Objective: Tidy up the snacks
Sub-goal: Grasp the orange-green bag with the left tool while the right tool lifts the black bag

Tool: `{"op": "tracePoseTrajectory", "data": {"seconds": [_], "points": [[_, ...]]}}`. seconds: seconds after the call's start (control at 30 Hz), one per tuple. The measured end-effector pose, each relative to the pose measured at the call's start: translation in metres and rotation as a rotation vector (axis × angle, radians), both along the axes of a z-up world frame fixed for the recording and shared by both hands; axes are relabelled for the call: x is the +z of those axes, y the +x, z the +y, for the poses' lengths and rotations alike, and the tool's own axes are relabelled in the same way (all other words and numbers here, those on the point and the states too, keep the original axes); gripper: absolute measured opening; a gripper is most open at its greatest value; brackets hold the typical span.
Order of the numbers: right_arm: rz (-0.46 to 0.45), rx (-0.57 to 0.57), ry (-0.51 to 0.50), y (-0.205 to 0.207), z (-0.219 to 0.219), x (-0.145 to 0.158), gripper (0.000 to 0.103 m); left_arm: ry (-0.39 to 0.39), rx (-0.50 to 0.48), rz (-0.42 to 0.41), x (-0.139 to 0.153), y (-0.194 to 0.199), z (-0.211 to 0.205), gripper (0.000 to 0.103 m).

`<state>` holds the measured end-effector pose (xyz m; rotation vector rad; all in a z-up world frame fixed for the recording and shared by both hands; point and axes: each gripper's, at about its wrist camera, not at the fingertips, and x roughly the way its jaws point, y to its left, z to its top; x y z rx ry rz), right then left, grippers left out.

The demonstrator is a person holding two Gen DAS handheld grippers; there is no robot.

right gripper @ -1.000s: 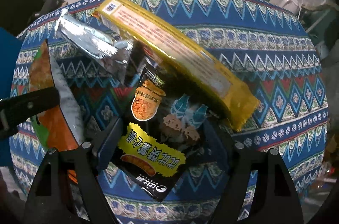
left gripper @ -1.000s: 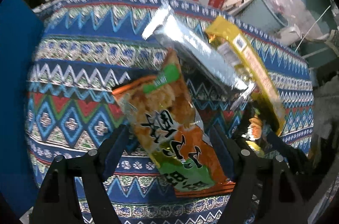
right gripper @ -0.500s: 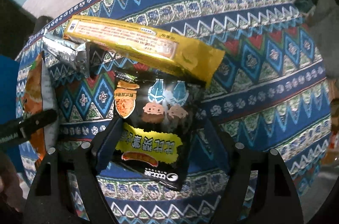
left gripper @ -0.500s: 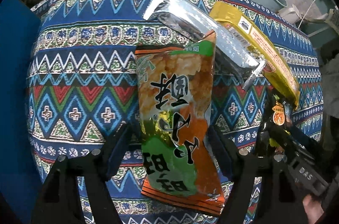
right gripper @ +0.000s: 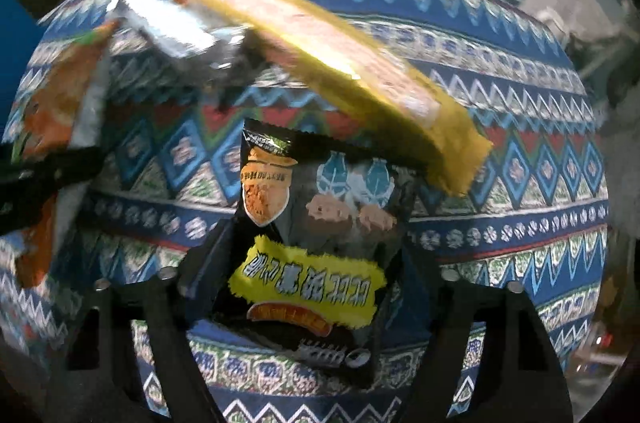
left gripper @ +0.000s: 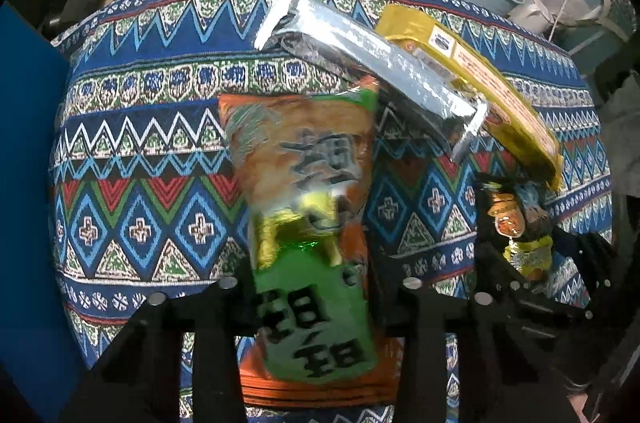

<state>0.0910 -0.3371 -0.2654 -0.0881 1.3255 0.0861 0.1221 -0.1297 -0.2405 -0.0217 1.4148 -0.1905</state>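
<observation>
Both claws point down at the patterned tablecloth (left gripper: 140, 159). The left gripper (left gripper: 316, 287) is closing and its pads already pinch the orange-and-green snack bag (left gripper: 304, 183), crumpling its middle. The right gripper (right gripper: 308, 263) is closing around the black snack bag (right gripper: 320, 223); can't tell if it's touching yet. A silver packet (left gripper: 372, 63) and a yellow packet (left gripper: 480, 83) lie just beyond, overlapping. Lots of bare cloth left of the orange bag, out to a blue panel (left gripper: 28, 183).
</observation>
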Motion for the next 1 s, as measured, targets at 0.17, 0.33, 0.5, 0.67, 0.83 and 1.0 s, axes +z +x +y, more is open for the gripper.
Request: {"op": "tracePoseTrajectory", "data": {"seconds": [0.17, 0.33, 0.5, 0.67, 0.83, 1.0], "points": [[-0.001, 0.056, 0.009, -0.015, 0.021, 0.002, 0.063, 0.028, -0.035, -0.036, 0.007, -0.016, 0.008, 0.034], [-0.029, 0.077, 0.011, -0.027, 0.039, 0.015, 0.063, 0.041, -0.059, -0.080, 0.023, -0.032, 0.014, 0.033], [-0.075, 0.090, 0.012, -0.024, 0.052, 0.048, 0.063, 0.050, -0.064, -0.131, 0.042, -0.046, 0.031, 0.033], [-0.128, 0.123, 0.004, -0.024, 0.064, 0.073, 0.063, 0.050, -0.055, -0.169, 0.061, -0.049, 0.049, 0.033], [-0.169, 0.150, 0.016, -0.019, 0.075, 0.105, 0.063, 0.051, -0.047, -0.204, 0.079, -0.057, 0.060, 0.033], [-0.188, 0.161, 0.033, -0.017, 0.081, 0.119, 0.063, 0.045, -0.047, -0.238, 0.091, -0.060, 0.059, 0.033]]}}
